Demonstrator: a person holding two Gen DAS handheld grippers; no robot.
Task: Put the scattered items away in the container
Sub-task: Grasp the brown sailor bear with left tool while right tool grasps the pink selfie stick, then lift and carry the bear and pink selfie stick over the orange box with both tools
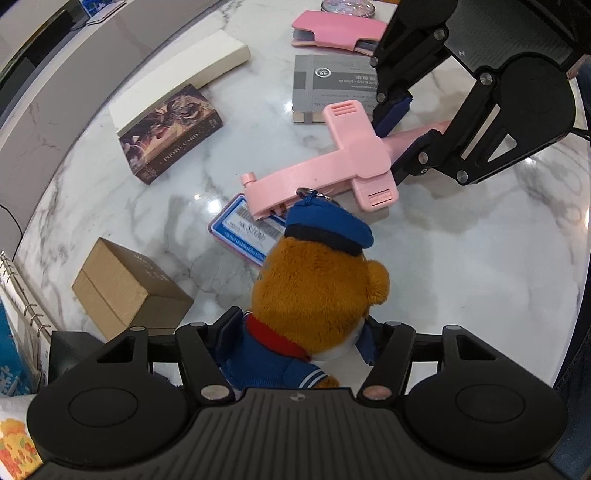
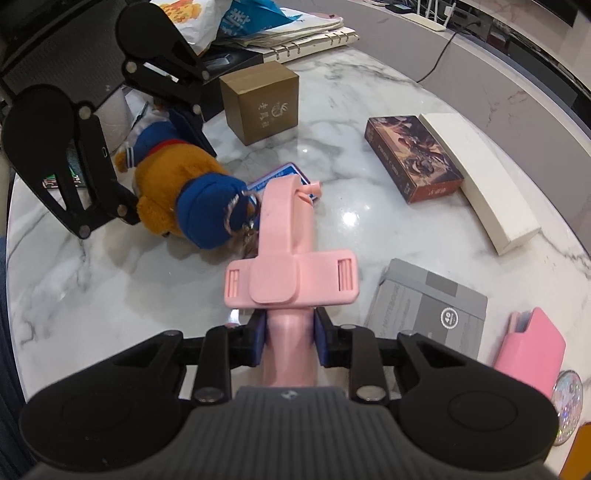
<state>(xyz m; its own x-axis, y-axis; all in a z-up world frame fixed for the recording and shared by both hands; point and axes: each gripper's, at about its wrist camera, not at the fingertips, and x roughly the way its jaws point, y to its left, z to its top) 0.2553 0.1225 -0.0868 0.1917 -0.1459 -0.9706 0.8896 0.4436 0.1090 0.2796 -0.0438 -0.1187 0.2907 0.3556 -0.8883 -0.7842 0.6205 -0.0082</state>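
Both claws were low over the white marble worktop [image 1: 461,266]. The right claw [image 2: 289,341] was pressed together on the handle of a pink selfie stick [image 2: 286,236], its blue pads [image 2: 259,339] tight against both sides. The left claw [image 1: 295,332] had the plush bear [image 1: 317,288] between its fingers, and the blue pads looked to touch the bear's sailor jacket, so it was pinching the toy. The bear lay on the worktop, brown, with a blue cap [image 1: 328,229] and a red collar, and a key ring at the cap was just beside the stick's far end.

Around them, from large to small: a long white box [image 2: 480,177] lay touching a dark printed box [image 1: 170,133] whose side read "PHOTO CARD". A grey notebook [image 2: 428,310] had a round black sticker with "40" on it and the word "NOTEBOOK" along its edge. A brown cardboard cube [image 2: 260,99] carried pale characters and a small emblem that I could not read. A pink case [image 1: 336,29] lay near the notebook. A blue-edged card [image 1: 243,229] with a barcode lay partly under the stick and the bear; its digits were too small to read. A round glittery disc [image 2: 567,402] sat at the worktop's rim.

No container could be told for sure in either view.
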